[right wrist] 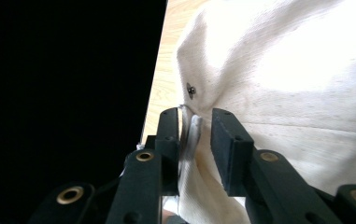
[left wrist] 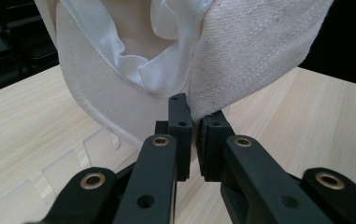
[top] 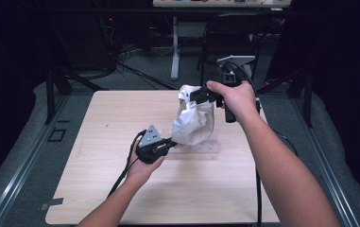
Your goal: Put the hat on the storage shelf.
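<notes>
Left to right across the table (top: 97, 189): the left gripper (top: 169, 142), low and near the person, is clenched on the lower edge of the white cloth bag (top: 194, 123), its pads pinching a fold of fabric in the left gripper view (left wrist: 195, 135); the bag stands between the two tools, above a clear plastic piece (top: 201, 147) lying flat on the wood, its long axis rising up and away from the low grip toward the high one; the right gripper (top: 197, 96), raised at the far side, sits at the bag's top, jaws parted, a seam edge (right wrist: 192, 133) lying against one pad only, so the hold there reads as released. Judged next: the bag hangs mainly from the left grip.
</notes>
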The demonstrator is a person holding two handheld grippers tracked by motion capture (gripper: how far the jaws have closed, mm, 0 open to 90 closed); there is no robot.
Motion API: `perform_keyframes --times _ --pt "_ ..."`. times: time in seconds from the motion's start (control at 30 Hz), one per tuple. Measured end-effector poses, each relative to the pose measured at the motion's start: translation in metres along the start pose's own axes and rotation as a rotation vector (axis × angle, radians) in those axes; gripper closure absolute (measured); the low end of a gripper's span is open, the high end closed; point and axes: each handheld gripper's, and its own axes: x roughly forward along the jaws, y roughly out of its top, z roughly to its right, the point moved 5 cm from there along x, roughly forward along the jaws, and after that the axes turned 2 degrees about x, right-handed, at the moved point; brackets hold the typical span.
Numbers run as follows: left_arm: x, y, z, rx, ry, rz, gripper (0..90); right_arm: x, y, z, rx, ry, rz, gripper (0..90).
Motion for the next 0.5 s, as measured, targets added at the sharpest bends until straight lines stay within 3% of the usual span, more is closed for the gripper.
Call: perform_keyframes --times 0.2,0.23,0.47,0.5 --pt "-0.001 -0.005 -0.002 -0.024 0.014 0.007 86.2 -0.005 0.000 -0.001 -0.006 0.004 0.007 68.1" --pt "-0.002 -0.007 -0.003 -0.029 0.019 0.011 86.2 -0.006 0.000 -0.001 -0.029 0.003 0.024 66.7" --pt "-0.005 -0.013 -0.004 -0.027 0.024 -0.007 86.2 -0.010 -0.001 -0.003 -0.041 0.008 0.037 65.6" --pt "-0.006 -0.015 -0.004 -0.036 0.034 0.010 86.2 -0.011 -0.002 -0.003 -0.041 0.008 0.032 65.5"
